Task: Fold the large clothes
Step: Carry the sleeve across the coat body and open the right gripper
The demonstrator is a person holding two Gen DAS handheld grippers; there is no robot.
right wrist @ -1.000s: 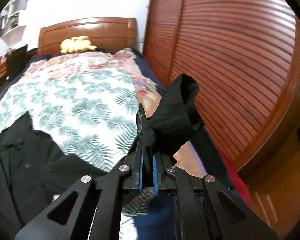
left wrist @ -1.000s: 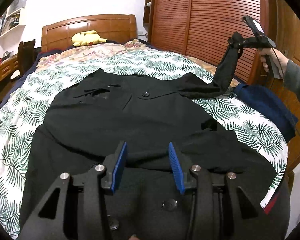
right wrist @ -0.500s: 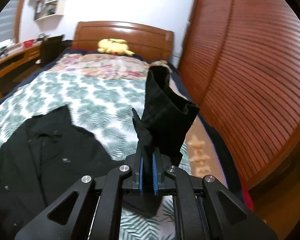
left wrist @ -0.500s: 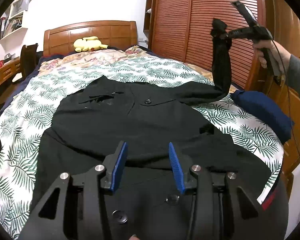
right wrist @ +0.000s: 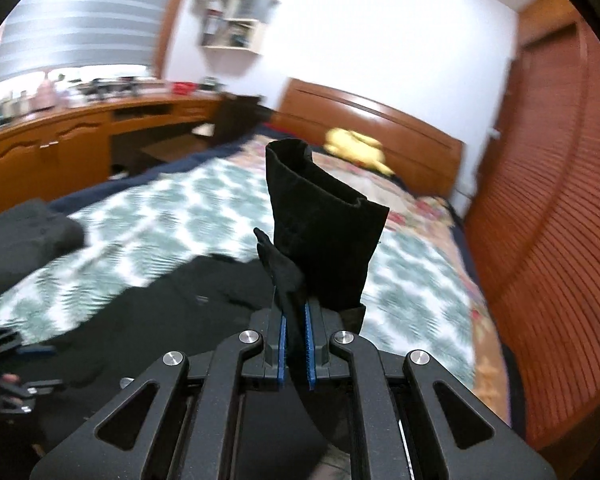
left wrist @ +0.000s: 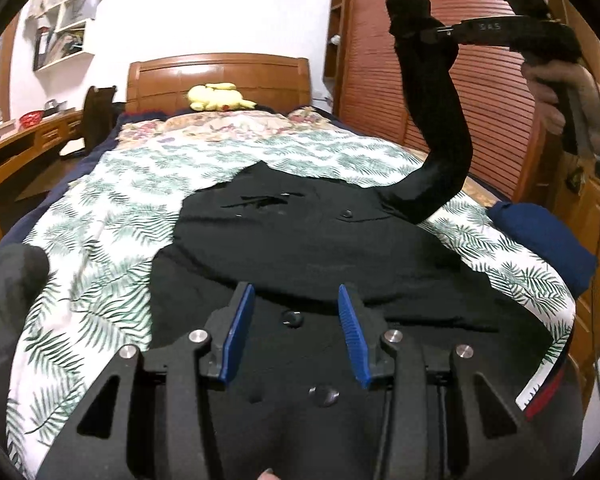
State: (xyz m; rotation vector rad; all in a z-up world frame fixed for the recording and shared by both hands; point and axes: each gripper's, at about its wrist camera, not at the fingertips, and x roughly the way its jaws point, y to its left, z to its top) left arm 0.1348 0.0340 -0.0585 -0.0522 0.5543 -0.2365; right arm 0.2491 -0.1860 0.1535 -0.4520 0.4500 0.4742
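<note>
A large black coat (left wrist: 320, 248) with buttons lies spread on the leaf-patterned bedspread (left wrist: 112, 224). My left gripper (left wrist: 296, 312) is open and empty, low over the coat's near part. My right gripper (right wrist: 294, 316) is shut on the coat's black sleeve (right wrist: 320, 232), near the cuff. In the left wrist view the sleeve (left wrist: 436, 120) rises high from the coat's right shoulder to the right gripper (left wrist: 432, 34), held at the upper right. The coat's body also shows in the right wrist view (right wrist: 172, 320), blurred.
A yellow plush toy (left wrist: 216, 98) lies by the wooden headboard (left wrist: 220, 76). A folded blue cloth (left wrist: 540, 240) sits at the bed's right edge. A dark garment (left wrist: 8, 280) lies at the left edge. A slatted wooden wardrobe (left wrist: 484, 80) stands right, a desk (left wrist: 20, 144) left.
My right gripper has lifted the sleeve higher and swung it leftward over the bed. My left gripper has stayed open over the coat.
</note>
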